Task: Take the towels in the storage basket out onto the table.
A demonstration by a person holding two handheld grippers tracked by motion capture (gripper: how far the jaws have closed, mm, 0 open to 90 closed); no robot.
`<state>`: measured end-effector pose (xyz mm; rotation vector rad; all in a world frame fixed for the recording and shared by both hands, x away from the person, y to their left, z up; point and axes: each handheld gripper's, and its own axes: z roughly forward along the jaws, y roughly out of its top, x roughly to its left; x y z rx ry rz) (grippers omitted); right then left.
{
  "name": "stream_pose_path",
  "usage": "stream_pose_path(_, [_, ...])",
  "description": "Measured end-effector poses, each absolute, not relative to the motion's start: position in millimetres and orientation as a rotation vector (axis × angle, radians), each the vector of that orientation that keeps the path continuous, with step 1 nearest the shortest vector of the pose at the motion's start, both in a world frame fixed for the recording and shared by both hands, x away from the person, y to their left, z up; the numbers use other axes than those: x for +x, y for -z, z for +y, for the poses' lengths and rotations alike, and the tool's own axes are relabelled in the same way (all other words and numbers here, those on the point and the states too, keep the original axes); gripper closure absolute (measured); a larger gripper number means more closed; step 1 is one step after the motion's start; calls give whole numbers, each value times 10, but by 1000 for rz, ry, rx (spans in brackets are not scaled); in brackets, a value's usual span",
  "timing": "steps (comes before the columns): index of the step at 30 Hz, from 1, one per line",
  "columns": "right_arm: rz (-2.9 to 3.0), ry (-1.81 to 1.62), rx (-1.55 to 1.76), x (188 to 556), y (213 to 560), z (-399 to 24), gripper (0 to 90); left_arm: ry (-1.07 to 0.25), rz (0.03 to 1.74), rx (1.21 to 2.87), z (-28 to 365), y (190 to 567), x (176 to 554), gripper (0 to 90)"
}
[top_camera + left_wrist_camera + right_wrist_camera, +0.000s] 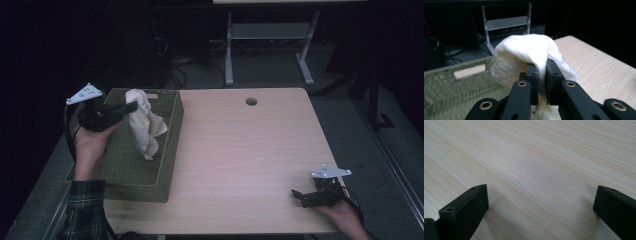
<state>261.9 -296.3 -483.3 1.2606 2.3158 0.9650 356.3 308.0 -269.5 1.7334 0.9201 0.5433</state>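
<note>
White cloth (144,122) hangs over the green woven basket (127,170), pinched at its top by the left tongs (131,106). Right of the basket, right tongs (299,196) rest on the worktop (240,150), spread, nothing between them.

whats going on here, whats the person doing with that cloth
A person holds a two-jaw gripper in each hand at a light wooden table. The left gripper is clamped on a crumpled white cloth, which hangs in the air above the green woven basket at the table's left edge. The right gripper rests near the table's front right corner with its jaws wide apart and nothing between them.
</note>
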Motion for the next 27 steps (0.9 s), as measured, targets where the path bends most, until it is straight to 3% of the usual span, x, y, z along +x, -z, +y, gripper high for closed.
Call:
stream_pose_path(14, [2316, -965, 1261, 2619, 4833, -2963, 0, -502, 761, 1712, 2665, 2221, 3600, 828])
stream_pose_path(27, [2316, -965, 1261, 2619, 4833, -2963, 0, -383, 627, 1732, 2058, 2190, 3635, 829])
